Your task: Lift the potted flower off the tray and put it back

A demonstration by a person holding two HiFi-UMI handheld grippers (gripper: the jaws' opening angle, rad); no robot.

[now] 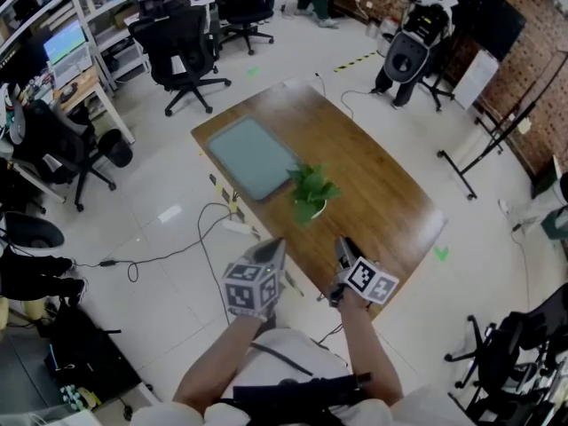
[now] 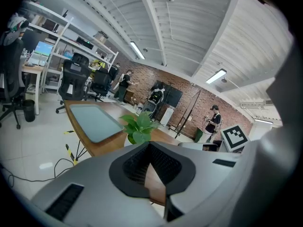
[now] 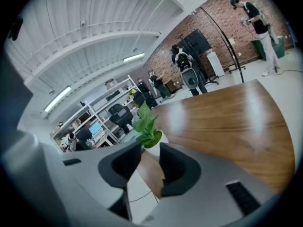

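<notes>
The potted flower (image 1: pixel 311 194), green leaves in a white pot, stands on the bare wooden table (image 1: pixel 382 185) just off the near right corner of the grey-green tray (image 1: pixel 253 156). Nothing lies on the tray. Both grippers hover short of the table's near edge, apart from the pot. My left gripper (image 1: pixel 276 246) is shut with nothing in it; in the left gripper view its tips (image 2: pixel 150 144) meet below the plant (image 2: pixel 139 126) and tray (image 2: pixel 94 119). My right gripper (image 1: pixel 343 246) is open, and the pot (image 3: pixel 152 145) shows through its gap (image 3: pixel 150 151).
Black office chairs (image 1: pixel 182 51) and desks with shelves (image 1: pixel 80 69) stand to the left and behind. Cables (image 1: pixel 169 256) trail over the white floor by the table's left side. A wheeled machine (image 1: pixel 408 56) and stands (image 1: pixel 497 140) are at the right by a brick wall.
</notes>
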